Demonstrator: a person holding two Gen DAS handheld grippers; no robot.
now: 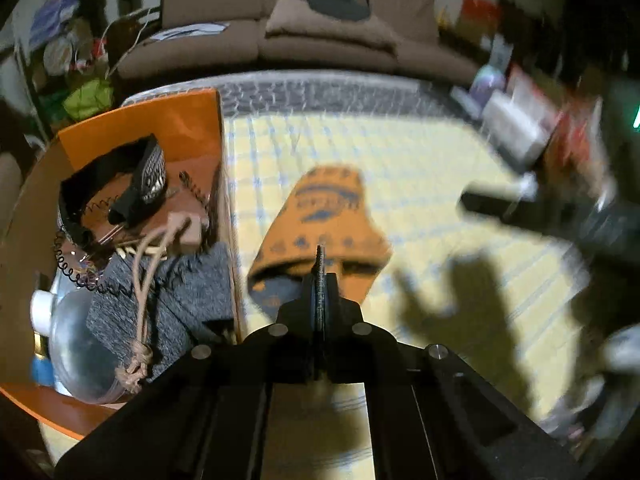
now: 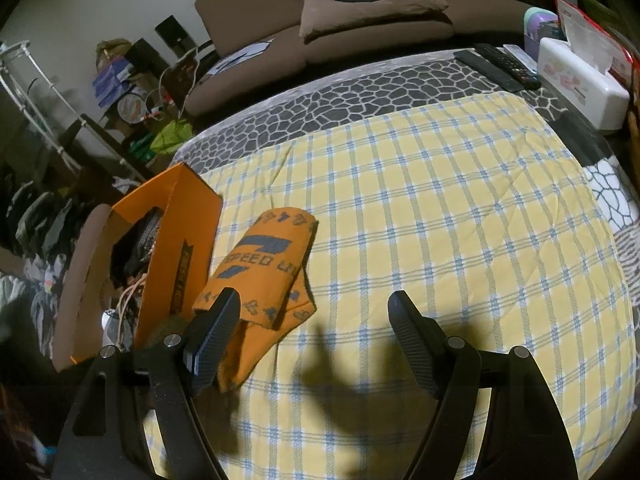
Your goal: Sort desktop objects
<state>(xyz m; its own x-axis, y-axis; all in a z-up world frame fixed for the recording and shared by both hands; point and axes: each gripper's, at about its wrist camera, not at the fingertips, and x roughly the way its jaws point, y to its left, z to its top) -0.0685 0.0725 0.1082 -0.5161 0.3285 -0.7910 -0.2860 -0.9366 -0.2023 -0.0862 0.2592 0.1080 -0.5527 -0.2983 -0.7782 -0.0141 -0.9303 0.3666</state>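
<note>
Closest to us in the left wrist view, left gripper (image 1: 320, 256): jaws fully together, pads pressed flat on each other, nothing between them. It hangs above the yellow plaid cloth (image 1: 420, 184), tip over the near end of the orange sock (image 1: 320, 220); contact with the sock we can't tell. This view is motion-blurred on its right side.

Right gripper (image 2: 314, 300): jaws wide apart, nothing between them, only cloth (image 2: 440, 208) below. Its left finger (image 2: 216, 320) overlaps the near edge of the sock (image 2: 260, 264) in the picture; whether it touches, we can't tell.

Sock lies flat on the plaid cloth, folded, dark lettering and arrow marks on it, just beside the right wall of the orange box (image 2: 180, 240).

We see the box (image 1: 160, 120) open on top and already holding several things: a black strap item (image 1: 120, 188), a grey knit piece (image 1: 184, 296), a tan cord (image 1: 144, 280) with a knot, a black coiled cord (image 1: 76, 268), and a clear rounded container (image 1: 76, 348).

Farther back on the table: remotes (image 2: 500, 64) and a white tissue box (image 2: 580, 88) at the far right edge. Brown sofa (image 2: 320, 12) behind the table.
</note>
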